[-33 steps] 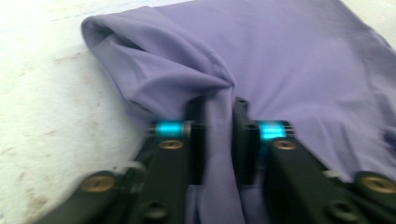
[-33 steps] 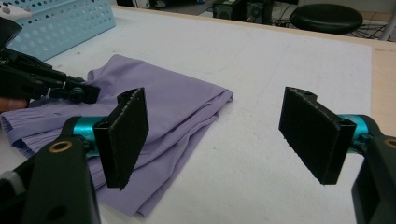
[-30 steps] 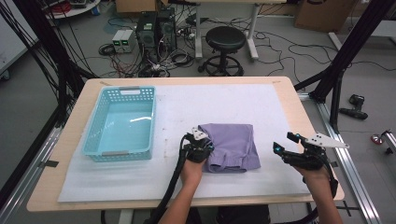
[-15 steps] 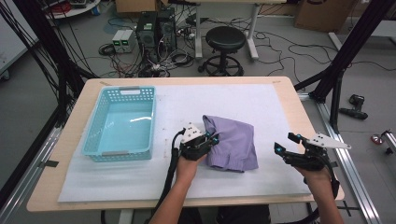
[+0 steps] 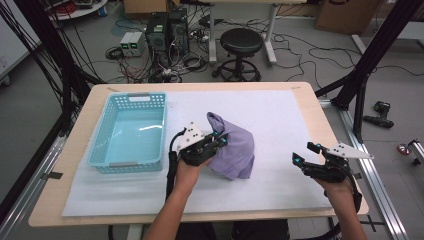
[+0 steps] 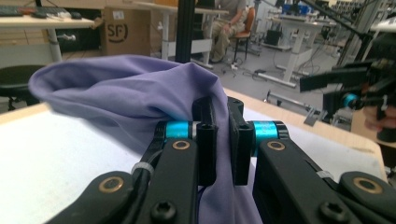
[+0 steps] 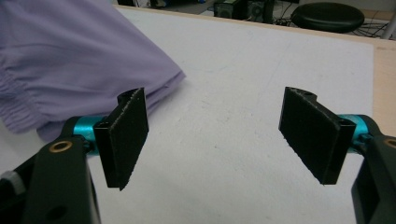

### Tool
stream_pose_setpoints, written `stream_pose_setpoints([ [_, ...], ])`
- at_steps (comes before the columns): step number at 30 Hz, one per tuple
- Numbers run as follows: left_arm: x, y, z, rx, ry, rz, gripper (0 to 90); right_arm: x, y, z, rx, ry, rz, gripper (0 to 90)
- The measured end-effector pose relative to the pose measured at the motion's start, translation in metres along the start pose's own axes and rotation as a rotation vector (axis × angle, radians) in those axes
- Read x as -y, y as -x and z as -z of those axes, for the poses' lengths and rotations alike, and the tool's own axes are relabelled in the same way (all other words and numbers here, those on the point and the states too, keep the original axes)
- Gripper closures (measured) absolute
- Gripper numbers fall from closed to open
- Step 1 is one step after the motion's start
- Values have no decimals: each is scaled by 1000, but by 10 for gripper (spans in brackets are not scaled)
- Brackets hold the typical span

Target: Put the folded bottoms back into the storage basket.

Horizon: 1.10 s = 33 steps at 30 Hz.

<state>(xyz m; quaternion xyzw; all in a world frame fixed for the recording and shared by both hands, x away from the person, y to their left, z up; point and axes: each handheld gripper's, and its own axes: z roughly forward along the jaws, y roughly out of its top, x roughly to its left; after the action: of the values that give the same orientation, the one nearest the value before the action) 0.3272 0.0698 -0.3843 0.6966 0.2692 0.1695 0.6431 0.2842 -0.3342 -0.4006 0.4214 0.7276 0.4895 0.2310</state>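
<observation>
A lilac folded cloth (image 5: 234, 146) hangs partly lifted off the white mat (image 5: 280, 115) at the table's middle. My left gripper (image 5: 220, 140) is shut on the cloth's left edge, and the fabric is pinched between its black pads (image 6: 206, 140) in the left gripper view, where the cloth (image 6: 126, 88) bulges up behind the jaws. My right gripper (image 5: 303, 152) hovers low over the mat's right part, open with nothing between its fingers (image 7: 125, 135). In the right gripper view the cloth (image 7: 70, 60) lies to the upper left, apart from the jaws.
A turquoise plastic basket (image 5: 131, 132) stands on the mat's left side, with nothing in it. The wooden table edge (image 5: 345, 165) runs close to my right hand. A black stool (image 5: 241, 42) and cables lie on the floor beyond the table.
My left gripper has risen and carried the cloth's left edge up and leftward, so the flat folded cloth now stands in a raised hump. The right gripper has stayed still.
</observation>
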Motion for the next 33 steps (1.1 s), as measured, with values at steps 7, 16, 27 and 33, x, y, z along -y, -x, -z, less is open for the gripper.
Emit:
stream_pose_setpoints([
  [7,-25,-6,16,-1,29,-24,840,-1,-2,0,6,-5,13,240],
  [16,-49,-14,33,-15,44,-57,840,-2,-1,1,10,0,9,240],
  [27,-82,-30,61,-34,93,-97,839,-5,-3,2,11,6,21,240],
  [33,-96,-43,81,-68,107,-109,839,-6,-4,2,9,10,16,240],
])
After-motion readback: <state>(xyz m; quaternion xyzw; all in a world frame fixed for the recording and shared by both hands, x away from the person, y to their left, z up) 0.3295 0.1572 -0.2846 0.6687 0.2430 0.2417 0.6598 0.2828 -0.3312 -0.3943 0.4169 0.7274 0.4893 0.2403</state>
